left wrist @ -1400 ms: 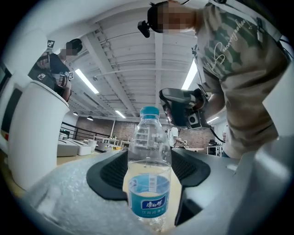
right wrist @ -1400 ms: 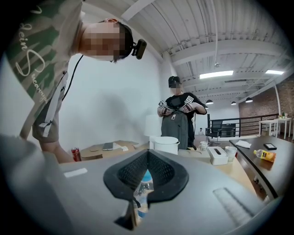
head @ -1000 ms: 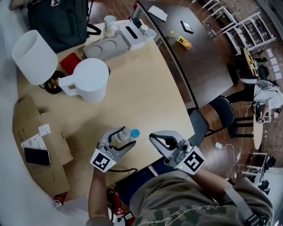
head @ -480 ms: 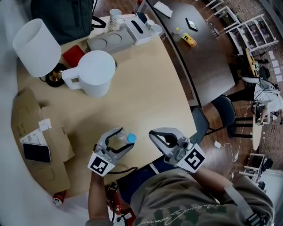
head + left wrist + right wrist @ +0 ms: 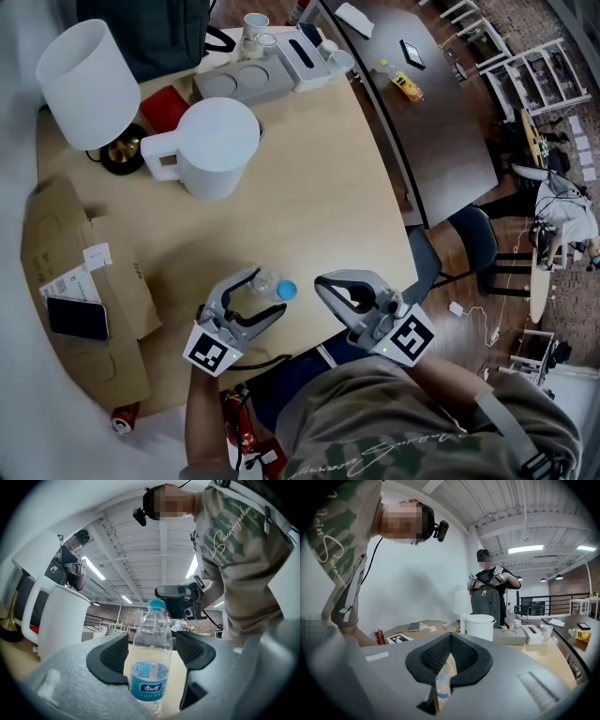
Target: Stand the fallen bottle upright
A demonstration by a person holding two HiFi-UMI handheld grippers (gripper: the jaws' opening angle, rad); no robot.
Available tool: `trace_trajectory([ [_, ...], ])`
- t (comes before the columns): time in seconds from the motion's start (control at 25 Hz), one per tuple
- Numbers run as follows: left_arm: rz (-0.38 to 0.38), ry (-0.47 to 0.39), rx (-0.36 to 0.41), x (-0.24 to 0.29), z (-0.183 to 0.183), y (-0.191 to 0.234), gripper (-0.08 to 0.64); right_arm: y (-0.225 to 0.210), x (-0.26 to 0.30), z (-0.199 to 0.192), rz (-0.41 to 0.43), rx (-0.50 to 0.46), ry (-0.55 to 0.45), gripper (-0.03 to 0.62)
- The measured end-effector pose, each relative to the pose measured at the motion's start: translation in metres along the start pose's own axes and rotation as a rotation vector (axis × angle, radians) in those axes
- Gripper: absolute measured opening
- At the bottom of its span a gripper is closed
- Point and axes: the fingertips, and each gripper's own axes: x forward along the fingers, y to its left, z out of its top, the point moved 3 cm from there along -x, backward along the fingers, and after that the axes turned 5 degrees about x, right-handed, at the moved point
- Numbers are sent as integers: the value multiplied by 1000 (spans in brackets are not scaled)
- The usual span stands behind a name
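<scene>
Left gripper point(image 5: 266, 296), at the table's point(image 5: 309, 169) near edge, with jaws opening and now wide: the bottle point(image 5: 150, 641) stands between the two pads, cap up, and bare table shows between it and the pad on the right of the left gripper view, so the pads no longer appear to press on it. The bottle's base is hidden behind the gripper body, so whether it sits flat on the table cannot be confirmed, but its axis matches the upright jug point(image 5: 217, 150) farther back on the table, toward its left edge. Right gripper point(image 5: 323, 286), just beside the bottle along the same edge, has its jaws closed tip to tip and carries nothing; the bottle shows only through the slit behind those tips. Step in hand, as judged: release, the last part of standing the bottle upright. The next move calls for drawing the left gripper straight back toward the person, level and without rolling, jaws kept wide so that neither pad brushes the bottle. The bottle looks nearly empty and therefore light, so a slight touch could tip it over that edge.
</scene>
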Motion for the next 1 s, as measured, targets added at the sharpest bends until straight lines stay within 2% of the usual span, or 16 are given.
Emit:
trace_trajectory([
  [0.28,23,34,21,-20,19,-8,331,4,1,16,-15,-1,-32,3],
  [0.52,88,36,91,-27,85,-38,320,10,-19,32,-21,-13,-87,3],
  [0.56,109,37,109,-27,98,-46,293,11,-25,36,-17,-13,-103,3],
  [0.68,177,42,177,-22,139,-70,82,13,-51,46,4,-12,-153,3],
  [0.76,225,37,199,-14,161,-88,5,17,-74,50,19,-17,-189,3],
  [0.92,308,53,224,4,185,-135,5,33,-127,46,77,-56,-260,3],
  [1.0,364,59,202,14,193,-160,5,43,-156,42,112,-61,-279,3],
])
